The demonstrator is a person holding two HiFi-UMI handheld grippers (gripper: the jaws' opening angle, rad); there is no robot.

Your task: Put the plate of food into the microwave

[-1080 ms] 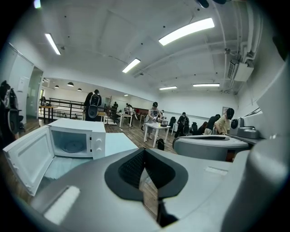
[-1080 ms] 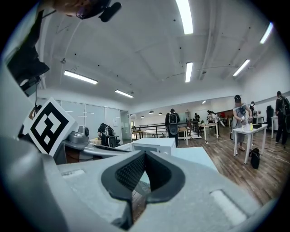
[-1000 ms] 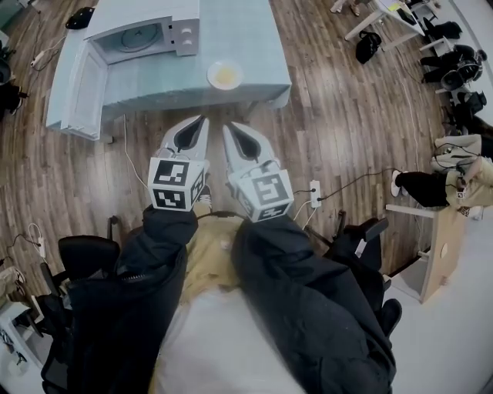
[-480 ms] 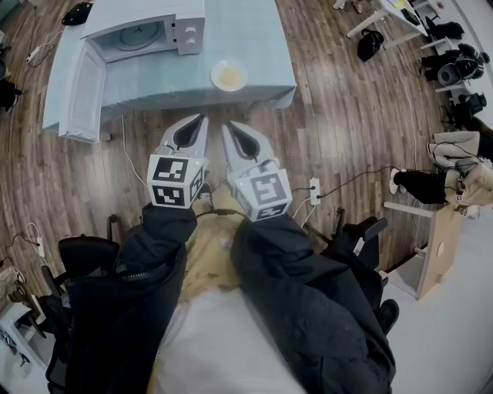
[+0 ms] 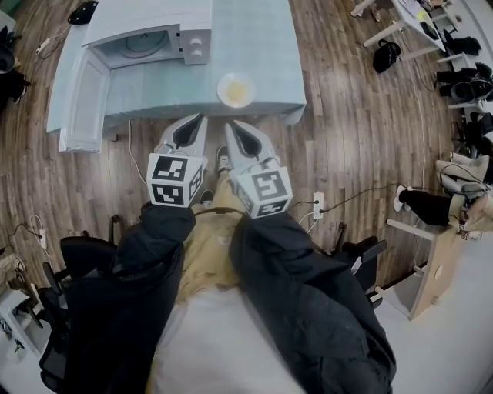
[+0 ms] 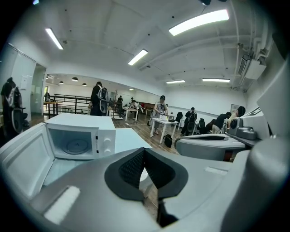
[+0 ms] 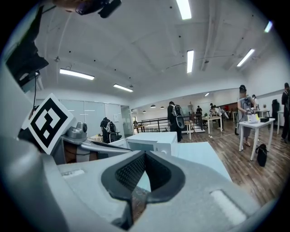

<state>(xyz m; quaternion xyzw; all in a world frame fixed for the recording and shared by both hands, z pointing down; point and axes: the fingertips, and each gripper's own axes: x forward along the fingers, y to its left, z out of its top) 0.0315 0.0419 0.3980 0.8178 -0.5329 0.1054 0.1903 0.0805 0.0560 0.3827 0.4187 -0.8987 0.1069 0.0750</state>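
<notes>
Both tongs closed, empty

Head view: the plate of food (image 5: 236, 89) is set at the table (image 5: 258, 38) edge, beside the open microwave (image 5: 146, 23). Left gripper view: the left gripper (image 6: 144, 151) is shut. Right gripper view: the right gripper (image 7: 145, 154) is shut.

We stand on a wood-plank floor (image 5: 362, 115) that runs under a pale blue table (image 5: 254, 46), with black office chairs (image 5: 85, 255) close by and a white power strip (image 5: 317, 205) lying on the boards. Long strip lights (image 6: 199, 21) cross the white ceiling (image 6: 113, 31). White walls (image 6: 213, 97) close the far end, where white desks (image 6: 163, 121) stand. A dark railing (image 6: 63, 96) runs along one side, and we see glass partitions (image 7: 90, 115) beyond.
</notes>
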